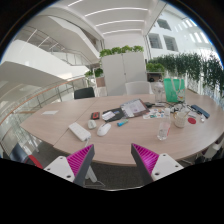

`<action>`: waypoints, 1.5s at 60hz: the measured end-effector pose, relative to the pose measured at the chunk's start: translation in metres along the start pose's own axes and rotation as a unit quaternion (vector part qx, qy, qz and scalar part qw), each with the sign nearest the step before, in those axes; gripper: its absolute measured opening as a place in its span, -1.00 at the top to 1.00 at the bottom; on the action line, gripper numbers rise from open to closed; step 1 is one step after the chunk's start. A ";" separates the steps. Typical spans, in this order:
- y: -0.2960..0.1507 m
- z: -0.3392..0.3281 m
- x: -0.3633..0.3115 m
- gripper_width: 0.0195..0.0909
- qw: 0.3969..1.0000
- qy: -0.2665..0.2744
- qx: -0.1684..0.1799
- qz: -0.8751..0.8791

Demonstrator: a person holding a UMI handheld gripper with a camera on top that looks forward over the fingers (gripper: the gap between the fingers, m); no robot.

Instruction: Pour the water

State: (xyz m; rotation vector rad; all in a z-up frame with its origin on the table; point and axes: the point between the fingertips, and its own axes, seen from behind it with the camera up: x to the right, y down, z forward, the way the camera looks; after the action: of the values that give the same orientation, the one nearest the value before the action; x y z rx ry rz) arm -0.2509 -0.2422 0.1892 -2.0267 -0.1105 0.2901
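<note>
Two pink-padded fingers (72, 160) of the gripper (112, 160) stand spread wide apart with nothing between them, hanging short of the near edge of the desk (60, 125) and above it. The desk is a long, light wooden oval; its near edge curves across just beyond the fingertips, and that near strip of wood is bare, as is most of the left end.

Most of the clutter sits toward the middle and right end. A white keyboard-like slab (79, 131) lies left of centre, with a white mouse-shaped thing (104, 128) just beside it. Behind them are a white mug (97, 115) and some papers (132, 107). A clear glass (163, 128) stands right of centre, fairly close to the near edge, with open wood between it and the fingers. Just beyond it, toward the right end, are a round jar-like container (181, 119) and a tall green pitcher-like vessel (174, 90) near the far edge; which of these holds the water cannot be told. Small items around them are too tiny to name.

A dark chair (84, 93) stands at the far side, left of centre. A white cabinet (124, 70) topped with plants stands behind the desk, and tall green plants (205, 72) crowd the right end. Railed white balconies (40, 55) rise to the left.
</note>
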 end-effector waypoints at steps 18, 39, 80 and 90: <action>0.044 0.043 0.065 -0.78 1.000 0.023 -0.004 0.010; -0.005 0.145 0.254 -0.78 0.991 0.108 0.083 -0.006; -0.034 0.260 0.273 0.52 0.995 0.018 0.091 -0.037; -0.066 0.255 0.270 0.53 0.996 -0.014 0.084 0.038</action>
State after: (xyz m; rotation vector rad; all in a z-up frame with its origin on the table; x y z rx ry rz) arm -0.0508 0.0636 0.0952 -1.8630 -0.0255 0.3631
